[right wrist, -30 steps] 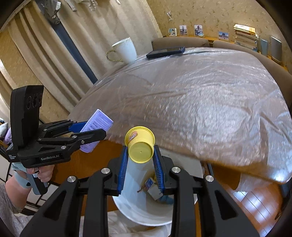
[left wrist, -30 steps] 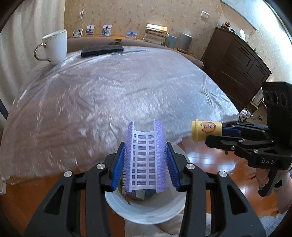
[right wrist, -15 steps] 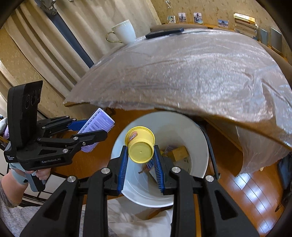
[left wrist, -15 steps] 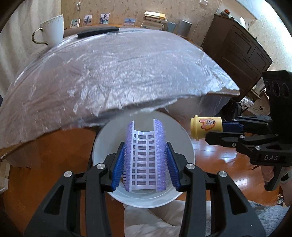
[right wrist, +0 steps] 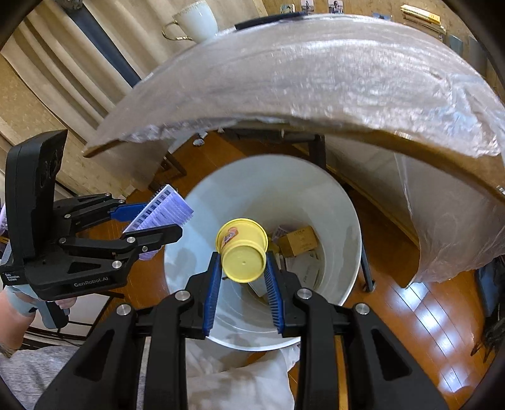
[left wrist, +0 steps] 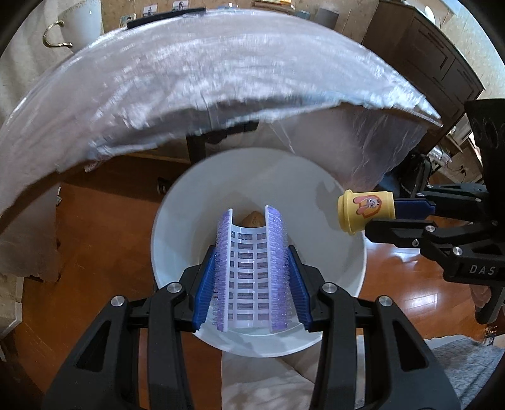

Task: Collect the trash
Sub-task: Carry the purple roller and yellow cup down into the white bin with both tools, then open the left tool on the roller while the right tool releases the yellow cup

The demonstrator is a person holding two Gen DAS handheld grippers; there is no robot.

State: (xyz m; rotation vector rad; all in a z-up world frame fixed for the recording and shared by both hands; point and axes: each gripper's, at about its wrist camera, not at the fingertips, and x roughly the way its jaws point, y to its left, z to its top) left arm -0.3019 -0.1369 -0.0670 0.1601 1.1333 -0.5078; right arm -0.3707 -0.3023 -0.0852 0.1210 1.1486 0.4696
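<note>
My left gripper [left wrist: 252, 271] is shut on a curved white and purple bristled pad [left wrist: 251, 274], held over the open white trash bin [left wrist: 189, 195]. My right gripper [right wrist: 242, 277] is shut on a small yellow cup [right wrist: 243, 250] with a cartoon sticker, also above the white trash bin [right wrist: 344, 220]. The yellow cup [left wrist: 366, 213] and the right gripper [left wrist: 407, 217] show at the right of the left wrist view. The bristled pad [right wrist: 161, 213] and the left gripper [right wrist: 151, 220] show at the left of the right wrist view. A brown box [right wrist: 298, 241] and papers lie inside the bin.
A table covered in clear plastic sheet [left wrist: 205, 72] overhangs the bin's far side. On it stand a white mug [left wrist: 82, 22] and a dark phone [left wrist: 164, 20]. A dark wooden dresser [left wrist: 426, 53] stands at the right. White cloth [left wrist: 268, 384] lies below the bin on the wood floor.
Both grippers have sunk from table height to below the table edge, over the bin. The bin has come into full view beneath them. Both still hold their items.
</note>
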